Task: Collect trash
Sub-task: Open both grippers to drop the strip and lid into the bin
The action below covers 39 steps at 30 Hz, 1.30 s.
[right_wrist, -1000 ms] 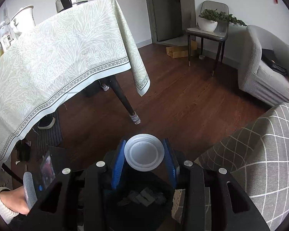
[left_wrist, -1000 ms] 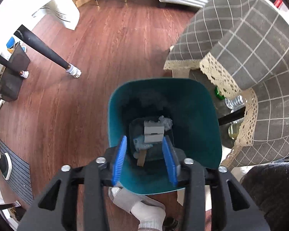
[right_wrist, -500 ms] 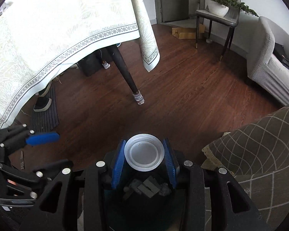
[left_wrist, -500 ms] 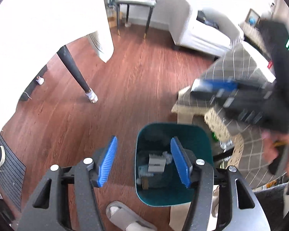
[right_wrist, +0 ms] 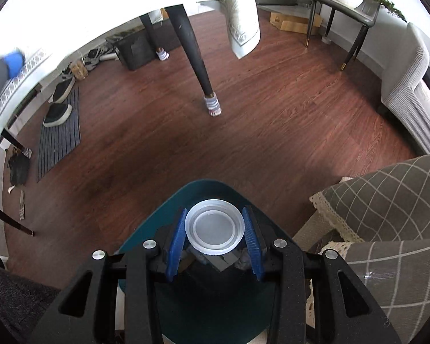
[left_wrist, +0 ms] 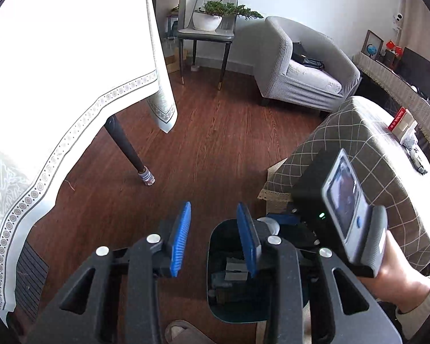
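**Lid poised over the bin, ready to drop**

The right hand-held gripper (right_wrist: 214, 236) is grasping a round translucent lid (right_wrist: 214, 230) by its ribbed rim, one blue pad on each side at 9 and 3 o'clock of the disc. It is holding the lid flat-on to the camera and directly above the teal bin (right_wrist: 215, 189), so that letting go should send it straight down rather than onto the floor (right_wrist: 272, 132). Pinching across the rim looks like the sensible grip here, since a thin disc offers little else to hold.

Scraps of paper and card are already lying in the bin's bottom, showing just under the lid, so the collecting is judged to be well along; this lid seems the piece now in hand.

The left hand-held gripper (left_wrist: 213, 233) is released, its pads spread apart with nothing between them. It is hanging to the bin's (left_wrist: 215, 246) 9 o'clock side, apparently kept clear so the drop is not blocked. In that view the right hand (left_wrist: 398, 269) is showing at 3 o'clock, just beside the bench (left_wrist: 358, 143) with the checked cloth.

The next move calls only for opening the right pads; the risk is the light lid glancing off the rim.
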Each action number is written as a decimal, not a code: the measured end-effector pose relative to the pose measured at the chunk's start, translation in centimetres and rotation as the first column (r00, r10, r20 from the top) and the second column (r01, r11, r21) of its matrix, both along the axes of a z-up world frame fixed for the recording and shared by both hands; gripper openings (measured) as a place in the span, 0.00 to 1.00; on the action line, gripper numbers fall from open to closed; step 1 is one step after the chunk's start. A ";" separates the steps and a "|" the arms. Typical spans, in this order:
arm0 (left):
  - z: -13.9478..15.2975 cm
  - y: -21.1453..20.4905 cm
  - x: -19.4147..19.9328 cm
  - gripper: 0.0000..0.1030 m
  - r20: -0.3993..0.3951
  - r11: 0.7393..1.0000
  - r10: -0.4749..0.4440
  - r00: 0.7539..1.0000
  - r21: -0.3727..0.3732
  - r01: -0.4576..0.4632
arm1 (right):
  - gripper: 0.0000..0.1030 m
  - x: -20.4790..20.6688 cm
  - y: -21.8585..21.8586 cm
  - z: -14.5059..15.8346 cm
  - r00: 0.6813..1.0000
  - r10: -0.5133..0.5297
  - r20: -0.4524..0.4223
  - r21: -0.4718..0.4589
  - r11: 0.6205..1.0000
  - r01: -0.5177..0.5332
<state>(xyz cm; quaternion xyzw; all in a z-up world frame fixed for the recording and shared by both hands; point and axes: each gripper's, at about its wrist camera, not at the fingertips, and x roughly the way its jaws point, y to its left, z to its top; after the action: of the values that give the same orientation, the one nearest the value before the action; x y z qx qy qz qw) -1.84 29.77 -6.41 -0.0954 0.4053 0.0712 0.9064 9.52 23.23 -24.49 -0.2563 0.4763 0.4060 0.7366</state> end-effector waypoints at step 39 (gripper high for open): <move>6.4 -5.4 3.9 0.28 0.136 0.999 -0.012 0.991 0.035 0.007 | 0.56 -2.8 -6.6 0.4 0.999 0.044 0.014 0.024 0.999 -0.045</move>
<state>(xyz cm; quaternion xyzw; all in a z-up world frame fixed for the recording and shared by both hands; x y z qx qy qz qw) 2.05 24.39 0.02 -0.0826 0.3416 0.0673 0.9338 6.74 16.67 -24.10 -0.2607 0.4606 0.4263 0.7336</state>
